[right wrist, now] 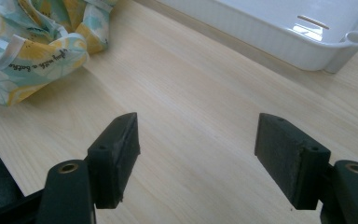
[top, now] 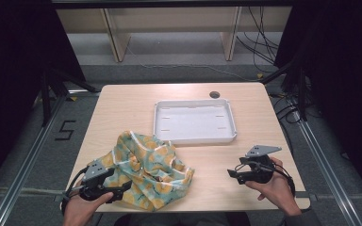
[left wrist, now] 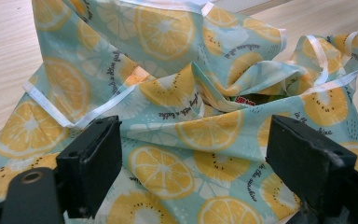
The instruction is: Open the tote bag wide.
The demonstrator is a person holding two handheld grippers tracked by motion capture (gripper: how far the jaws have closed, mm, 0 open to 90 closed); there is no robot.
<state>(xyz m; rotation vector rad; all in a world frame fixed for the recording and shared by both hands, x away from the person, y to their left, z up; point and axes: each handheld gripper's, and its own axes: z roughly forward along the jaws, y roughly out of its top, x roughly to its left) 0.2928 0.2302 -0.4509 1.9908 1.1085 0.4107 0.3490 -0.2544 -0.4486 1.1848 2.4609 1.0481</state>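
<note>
Pale wood bench (top: 245, 101) sits in the middle of the high view, with grey floor, shelving legs and loose cables behind it. One crumpled fabric bag (top: 148, 167), pale green with orange and lemon slices and white ribbon trim, lies at the lower left of the bench. One white rectangular tray (top: 195, 139) stands just above and to the right of it, near but apart.

Left gripper (top: 118, 186), at the lower left of the frame, points at the bag's near edge. In the left gripper view its fingers (left wrist: 91, 163) stand wide apart with the printed cloth (left wrist: 186, 116) spread between and beyond them; the pads are not pressing on it.

Right gripper (top: 233, 175), at the lower right, hovers over bare wood, well apart from the bag. Its fingers (right wrist: 116, 154) are spread wide with nothing between them, the tray's corner (right wrist: 349, 44) at the upper right of the right gripper view.
</note>
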